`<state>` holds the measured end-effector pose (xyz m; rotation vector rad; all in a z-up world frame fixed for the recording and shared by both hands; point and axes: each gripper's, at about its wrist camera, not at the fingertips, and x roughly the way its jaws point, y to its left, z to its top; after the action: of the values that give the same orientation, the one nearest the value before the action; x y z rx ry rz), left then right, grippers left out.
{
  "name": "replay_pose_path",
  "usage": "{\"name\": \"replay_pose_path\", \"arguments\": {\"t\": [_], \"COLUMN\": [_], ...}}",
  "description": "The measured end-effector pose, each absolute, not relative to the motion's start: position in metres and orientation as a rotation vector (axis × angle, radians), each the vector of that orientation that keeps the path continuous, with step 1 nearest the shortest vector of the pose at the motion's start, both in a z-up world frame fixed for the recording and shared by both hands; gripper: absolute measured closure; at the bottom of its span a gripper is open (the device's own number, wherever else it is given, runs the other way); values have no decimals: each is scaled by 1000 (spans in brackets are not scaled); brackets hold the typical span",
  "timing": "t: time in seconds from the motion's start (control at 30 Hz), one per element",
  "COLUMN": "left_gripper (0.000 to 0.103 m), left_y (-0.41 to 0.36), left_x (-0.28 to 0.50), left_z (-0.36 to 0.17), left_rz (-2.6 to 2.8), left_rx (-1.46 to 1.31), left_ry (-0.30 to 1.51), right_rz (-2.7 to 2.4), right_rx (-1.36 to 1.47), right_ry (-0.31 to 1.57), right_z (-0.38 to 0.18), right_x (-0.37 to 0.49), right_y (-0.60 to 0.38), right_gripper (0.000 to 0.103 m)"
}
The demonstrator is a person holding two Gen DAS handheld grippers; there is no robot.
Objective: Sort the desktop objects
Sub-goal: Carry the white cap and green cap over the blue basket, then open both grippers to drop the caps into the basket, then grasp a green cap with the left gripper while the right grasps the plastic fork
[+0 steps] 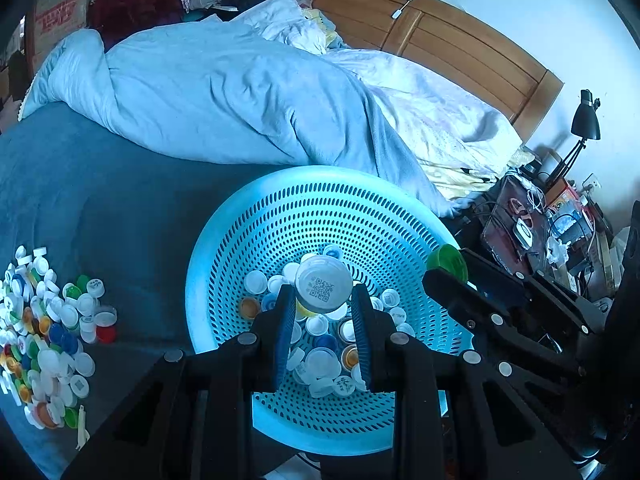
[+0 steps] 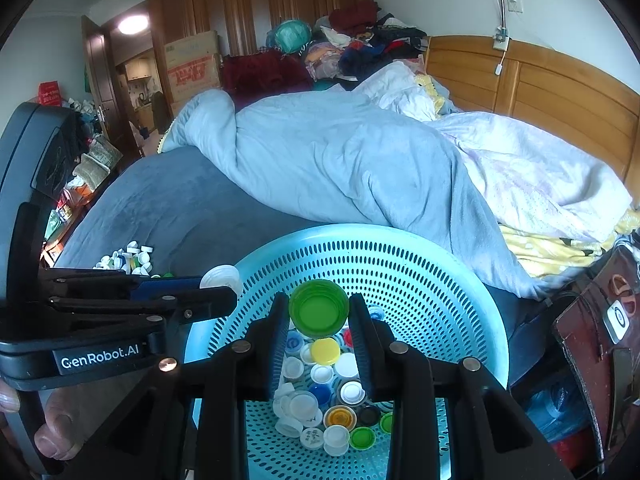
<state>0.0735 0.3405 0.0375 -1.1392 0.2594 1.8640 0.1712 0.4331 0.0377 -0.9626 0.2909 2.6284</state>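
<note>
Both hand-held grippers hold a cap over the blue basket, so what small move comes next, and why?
Probably open the left hand-held gripper first: its white cap hangs over the basket of loose caps, so it should drop in. The right hand-held gripper grips a green cap there too.

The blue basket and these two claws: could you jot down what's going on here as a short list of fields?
basket: round, perforated, blue basket on a dark bed cover, many loose caps inside
left claw: shut on a white cap with a printed code, above the basket
right claw: shut on a green cap, above the basket
loose pile: mixed-colour cap pile on the cover beside the basket
</note>
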Motion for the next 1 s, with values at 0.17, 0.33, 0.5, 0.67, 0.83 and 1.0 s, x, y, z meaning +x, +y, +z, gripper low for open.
{"name": "replay_pose_path", "arguments": {"t": [0.17,0.33,0.5,0.67,0.83,1.0], "left_gripper": [79,79,79,65,65,65], "left_y": [343,344,346,343,340,330], "left_x": [74,75,76,71,68,65], "left_z": [37,36,37,37,35,34], "left_rz": [1862,1861,1870,1918,1921,1933], "left_rx": [-1133,-1129,-1125,-1116,-1114,-1109], "left_ry": [264,267,269,250,233,222], "right_rz": [2627,2626,2614,2570,2575,2594], "right_rx": [-965,-966,-967,-893,-892,-890], "right_ry": [290,291,285,277,273,270], "right_z": [36,35,34,37,38,40], "right_x": [171,172,172,180,180,178], "right_y": [434,434,436,442,440,437], "right_gripper": [70,70,70,27,27,27]}}
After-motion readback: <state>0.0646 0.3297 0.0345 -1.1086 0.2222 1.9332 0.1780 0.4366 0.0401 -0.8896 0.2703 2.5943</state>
